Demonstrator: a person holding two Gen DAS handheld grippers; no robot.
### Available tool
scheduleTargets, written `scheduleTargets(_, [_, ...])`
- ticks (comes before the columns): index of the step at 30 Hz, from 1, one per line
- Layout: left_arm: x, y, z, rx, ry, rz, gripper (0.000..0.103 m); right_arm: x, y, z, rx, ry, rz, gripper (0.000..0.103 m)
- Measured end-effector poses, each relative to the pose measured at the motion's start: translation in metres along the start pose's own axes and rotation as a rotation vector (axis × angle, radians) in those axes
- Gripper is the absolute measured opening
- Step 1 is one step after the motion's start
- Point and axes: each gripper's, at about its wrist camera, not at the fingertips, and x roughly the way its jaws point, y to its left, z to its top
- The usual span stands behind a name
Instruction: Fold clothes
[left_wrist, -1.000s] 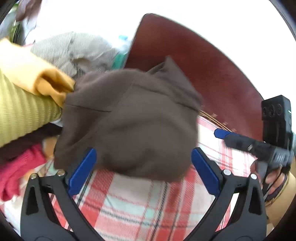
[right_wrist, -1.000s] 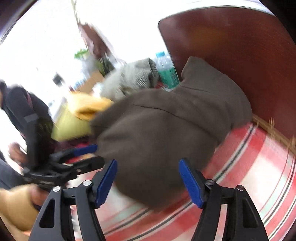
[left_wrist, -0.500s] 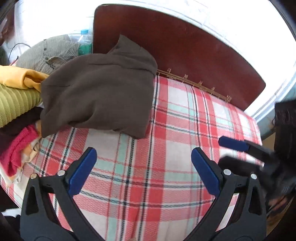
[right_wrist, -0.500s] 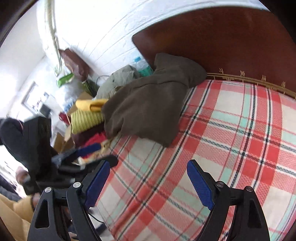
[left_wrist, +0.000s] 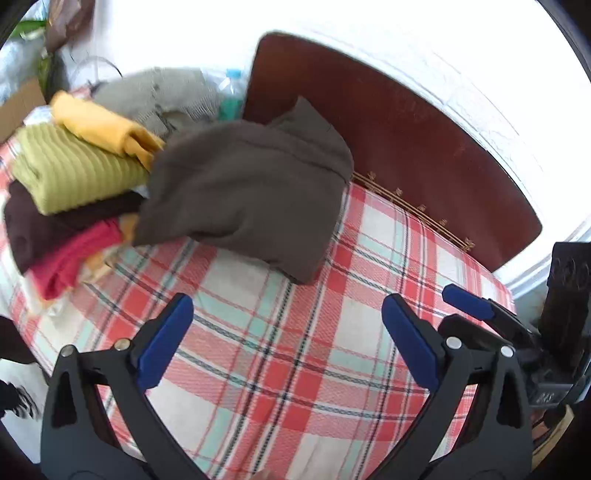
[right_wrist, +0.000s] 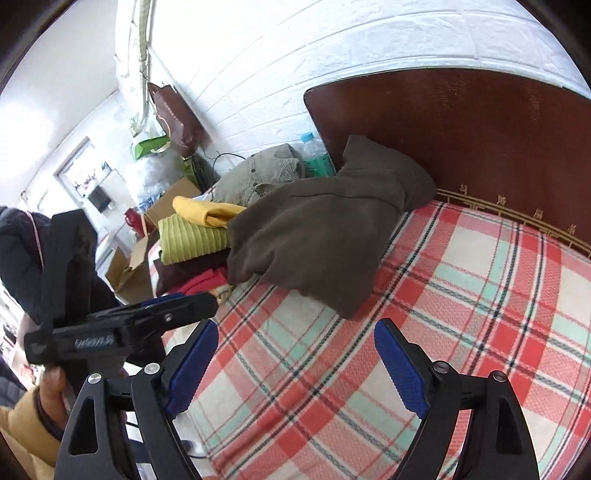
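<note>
Hovering above the plaid bed (left_wrist: 288, 354), the left claw (left_wrist: 286, 345) is seen with its jaws spread wide, nothing between them. The right claw (right_wrist: 295, 363) is likewise gaping and empty, its jaws having just been opening. Beyond both claws, well apart from them, the folded brown garment (right_wrist: 321, 229) is laid on the bed, its long axis running from the clothes pile (left_wrist: 70, 173) toward the wooden headboard (right_wrist: 480, 136), against which its far end is propped.

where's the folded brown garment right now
In both wrist views the folded brown garment lies on the plaid bedspread at the wooden headboard, its left edge leaning against the pile of clothes.
</note>
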Motion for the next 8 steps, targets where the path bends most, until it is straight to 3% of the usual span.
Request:
scheduleTargets(3, [-0.015, -0.005, 0.0, 0.013, -0.058, -0.012, 0.102, 0.002, 0.004, 0.001, -0.004, 0.005, 0.003, 0.089])
scheduleTargets(8, [-0.02, -0.016, 0.004, 0.045, -0.067, 0.018, 0.102, -0.004, 0.005, 0.005, -0.001, -0.006, -0.011, 0.089])
